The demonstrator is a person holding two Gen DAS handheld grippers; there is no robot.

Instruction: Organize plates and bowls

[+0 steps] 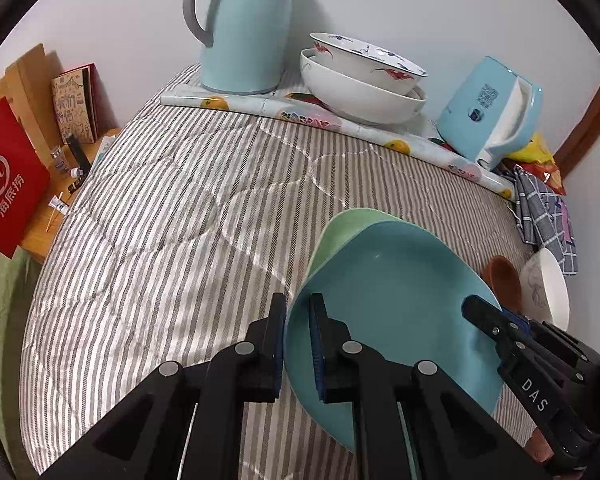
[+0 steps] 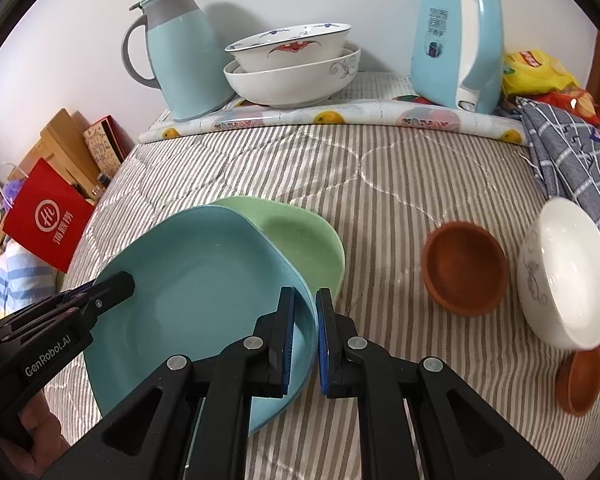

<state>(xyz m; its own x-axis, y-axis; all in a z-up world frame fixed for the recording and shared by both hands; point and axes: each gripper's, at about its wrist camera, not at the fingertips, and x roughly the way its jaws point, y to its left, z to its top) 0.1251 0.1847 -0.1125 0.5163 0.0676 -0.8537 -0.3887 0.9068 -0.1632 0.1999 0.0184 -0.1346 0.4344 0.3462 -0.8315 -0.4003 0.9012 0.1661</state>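
1. The left gripper (image 1: 298,344) pinches the left rim of the teal plate (image 1: 392,304).
2. The right gripper (image 2: 305,336) clamps the opposite rim; two holds keep the plate steady as it hangs tilted, overlapping the green plate (image 2: 300,236), probably to stack there.
3. Right of them sit a brown bowl (image 2: 464,268) and a white bowl (image 2: 568,272).
4. All rest on a striped quilt (image 2: 380,168) against a white wall (image 2: 80,12).

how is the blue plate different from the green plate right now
The blue plate is clamped at opposite rims by the left gripper and right gripper; the green plate lies ungripped on the striped quilt. Blue overlaps green, partly covering it. Both are similar rounded-square plates.
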